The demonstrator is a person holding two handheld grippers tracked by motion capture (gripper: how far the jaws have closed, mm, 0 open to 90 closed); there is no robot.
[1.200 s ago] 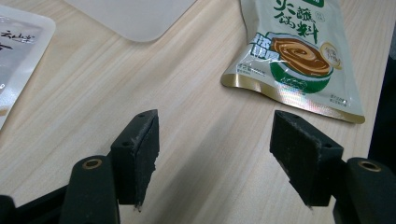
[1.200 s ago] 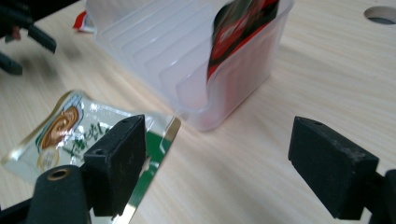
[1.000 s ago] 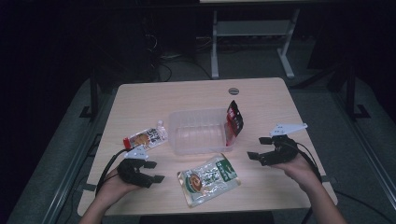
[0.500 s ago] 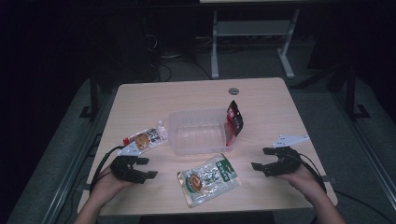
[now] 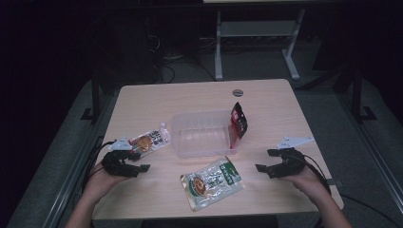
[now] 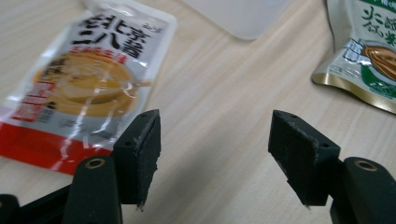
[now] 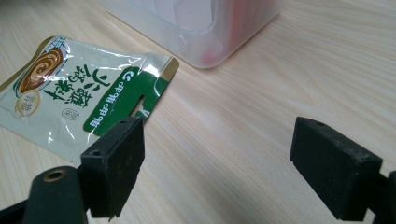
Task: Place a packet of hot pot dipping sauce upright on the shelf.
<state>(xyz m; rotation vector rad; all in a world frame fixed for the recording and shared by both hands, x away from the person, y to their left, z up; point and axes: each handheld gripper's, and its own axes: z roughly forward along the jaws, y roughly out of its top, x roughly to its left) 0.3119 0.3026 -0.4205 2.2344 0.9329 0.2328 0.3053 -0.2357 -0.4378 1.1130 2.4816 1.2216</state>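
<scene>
High view: your left fingers and right fingers open, empty; red pouch binned; orange pouch, green pouch remain beside them.

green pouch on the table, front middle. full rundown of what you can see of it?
The green pouch is a flat, sealed packet of glossy plastic film, pale with a green band at one end, gold edging, printed characters and a brown food picture. A hang slot is cut into the green end. It lies flat and askew on the wooden table, just in front of the clear plastic tub, apart from it. Nothing touches it but the table; both grippers are off to its sides.
</scene>
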